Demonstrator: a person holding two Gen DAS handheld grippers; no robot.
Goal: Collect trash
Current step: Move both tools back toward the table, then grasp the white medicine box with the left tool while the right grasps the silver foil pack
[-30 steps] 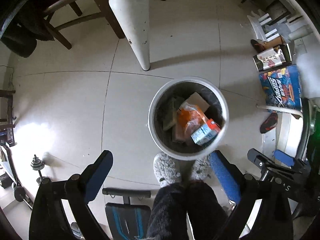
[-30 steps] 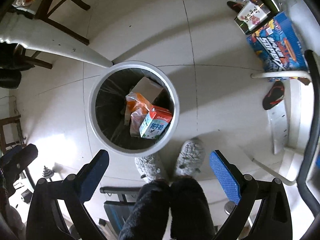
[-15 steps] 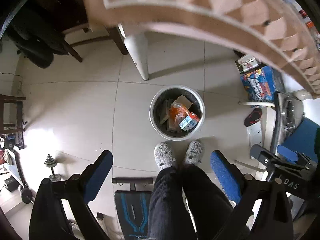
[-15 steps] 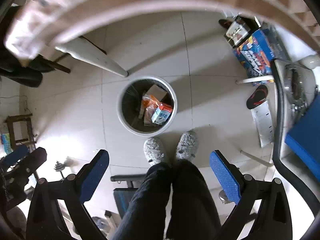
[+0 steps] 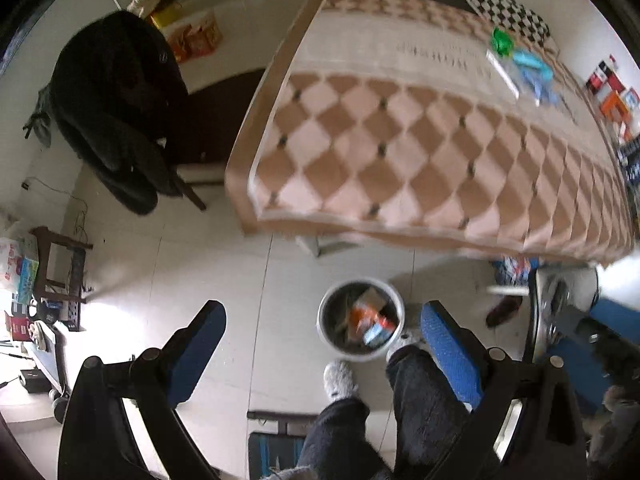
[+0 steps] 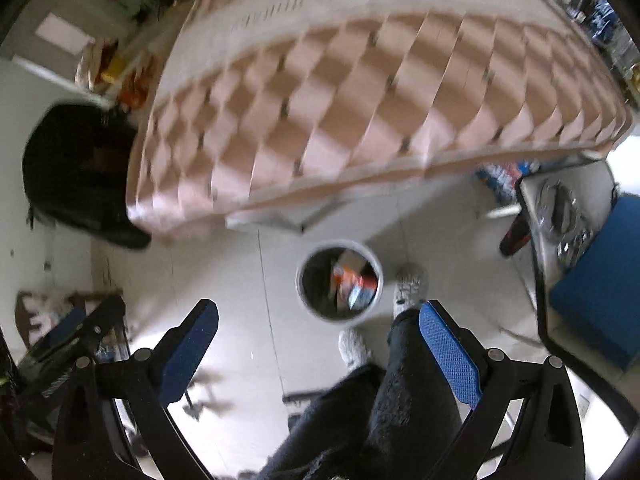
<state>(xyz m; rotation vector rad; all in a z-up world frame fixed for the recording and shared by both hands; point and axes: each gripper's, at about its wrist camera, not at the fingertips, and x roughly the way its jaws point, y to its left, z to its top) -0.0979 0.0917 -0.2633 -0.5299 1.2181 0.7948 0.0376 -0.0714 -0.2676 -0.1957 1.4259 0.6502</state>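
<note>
A round grey trash bin (image 5: 324, 322) stands on the tiled floor below, holding an orange wrapper, a small carton and cardboard; it also shows in the right wrist view (image 6: 301, 284). My left gripper (image 5: 322, 314) is open and empty, high above the floor. My right gripper (image 6: 318, 312) is open and empty, also high up. On the far end of the checkered table (image 5: 420, 140) lie a green wrapper (image 5: 502, 42) and blue plastic scraps (image 5: 534, 68).
The person's legs and grey slippers (image 5: 340, 376) stand beside the bin. A chair with a black coat (image 5: 116, 112) is left of the table. Boxes sit at the right (image 5: 612, 104). Small weights and clutter lie at the left wall (image 5: 36, 320).
Both grippers have risen from just above the bin to above table height. The view now takes in the tabletop, and the bin looks much smaller. Both stay open.
</note>
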